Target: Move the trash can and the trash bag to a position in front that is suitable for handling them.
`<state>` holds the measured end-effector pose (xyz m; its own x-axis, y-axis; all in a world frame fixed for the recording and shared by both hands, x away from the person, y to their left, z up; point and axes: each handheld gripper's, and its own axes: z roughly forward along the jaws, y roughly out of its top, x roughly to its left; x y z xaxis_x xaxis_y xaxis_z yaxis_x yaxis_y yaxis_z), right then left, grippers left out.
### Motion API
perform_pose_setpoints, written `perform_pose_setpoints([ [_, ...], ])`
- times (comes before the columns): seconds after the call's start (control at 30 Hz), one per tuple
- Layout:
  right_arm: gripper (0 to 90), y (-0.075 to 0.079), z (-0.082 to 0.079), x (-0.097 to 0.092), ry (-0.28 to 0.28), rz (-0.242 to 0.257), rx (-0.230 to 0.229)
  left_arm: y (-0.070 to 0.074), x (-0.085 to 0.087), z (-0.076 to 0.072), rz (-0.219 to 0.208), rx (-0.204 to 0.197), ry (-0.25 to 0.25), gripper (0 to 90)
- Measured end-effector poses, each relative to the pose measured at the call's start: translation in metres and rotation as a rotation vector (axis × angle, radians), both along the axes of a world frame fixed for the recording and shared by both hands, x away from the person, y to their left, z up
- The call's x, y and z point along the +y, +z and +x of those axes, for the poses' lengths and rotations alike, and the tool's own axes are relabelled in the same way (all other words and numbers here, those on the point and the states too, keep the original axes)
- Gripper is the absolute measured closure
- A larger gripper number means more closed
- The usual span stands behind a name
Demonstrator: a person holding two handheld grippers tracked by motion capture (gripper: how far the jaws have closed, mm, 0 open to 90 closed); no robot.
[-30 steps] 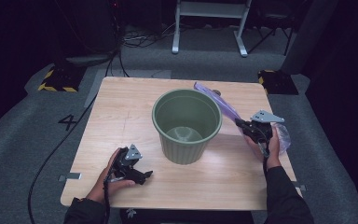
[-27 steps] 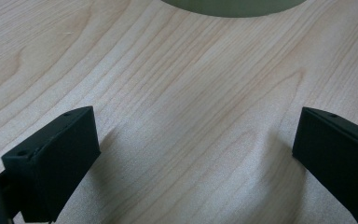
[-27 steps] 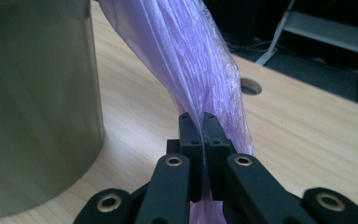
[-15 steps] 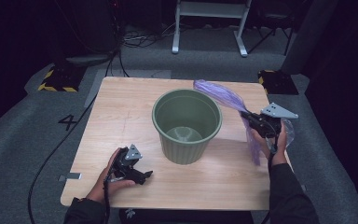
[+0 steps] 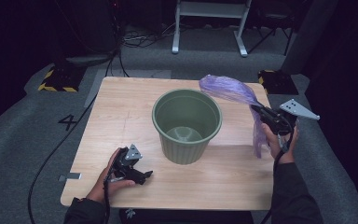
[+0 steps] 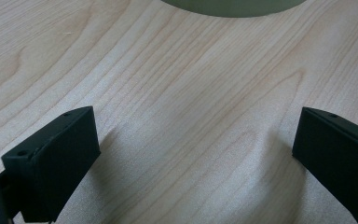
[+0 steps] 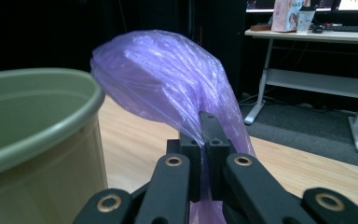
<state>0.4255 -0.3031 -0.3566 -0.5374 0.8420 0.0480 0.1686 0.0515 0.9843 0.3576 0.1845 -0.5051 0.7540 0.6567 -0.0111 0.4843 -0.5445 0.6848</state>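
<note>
A green plastic bin (image 5: 187, 125) stands upright in the middle of the wooden table (image 5: 121, 107); its rim (image 7: 32, 135) fills the left of the right gripper view. My right gripper (image 5: 257, 110) is lifted to the right of the bin and is shut on a thin purple plastic bag (image 5: 228, 88). The bag (image 7: 168, 84) billows up and over toward the bin, and a tail of it hangs below the hand (image 5: 260, 137). My left gripper (image 5: 144, 176) rests on the table near the front left corner, jaws open wide with bare wood (image 6: 191, 116) between them.
The bin's base (image 6: 233, 7) lies just ahead of the left gripper. Beyond the table are a white desk frame (image 5: 209, 23), cables on the grey floor and yellow-black marked blocks (image 5: 56, 79). A cable (image 5: 51, 158) trails off the table's left side.
My right gripper has risen with the purple bag, which came off the table and now billows in the air beside the bin. The left gripper has stayed put.
</note>
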Motion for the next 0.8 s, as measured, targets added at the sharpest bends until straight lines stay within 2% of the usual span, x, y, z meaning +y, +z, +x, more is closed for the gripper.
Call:
perform_pose_setpoints([
  [0.03,90.0,0.000,0.000,0.000,0.000,0.000,0.000,0.000,0.000,0.000,0.000,0.000,0.000,0.0],
  [0.1,90.0,-0.002,0.002,0.000,0.012,0.032,0.010,0.000,0.000,0.000,0.000,0.000,0.000,0.0],
  [0.13,90.0,-0.005,0.006,-0.001,0.023,0.072,0.031,0.000,0.000,0.000,0.000,-0.001,0.000,0.0],
  [0.23,90.0,-0.007,0.008,0.000,0.025,0.083,0.041,0.000,0.000,0.000,0.000,-0.001,0.000,0.0],
  [0.3,90.0,-0.008,0.005,0.006,0.040,0.042,0.029,0.000,0.000,0.000,0.000,0.000,0.000,0.0],
  [0.33,90.0,-0.008,0.005,0.006,0.040,0.042,0.029,0.000,0.000,0.000,0.000,0.000,0.000,0.0],
  [0.43,90.0,-0.007,-0.003,0.012,0.085,-0.004,-0.005,0.000,0.000,0.000,0.000,0.000,0.000,0.0],
  [0.63,90.0,-0.010,-0.010,0.016,0.160,-0.030,-0.045,0.000,0.000,0.000,0.000,0.000,0.000,0.0],
  [0.7,89.9,-0.013,-0.012,0.019,0.151,-0.076,-0.045,0.000,0.000,0.000,0.000,-0.001,0.000,0.0],
  [0.8,89.9,-0.014,-0.013,0.020,0.144,-0.101,-0.052,0.000,0.000,0.000,0.000,0.000,0.000,0.0],
])
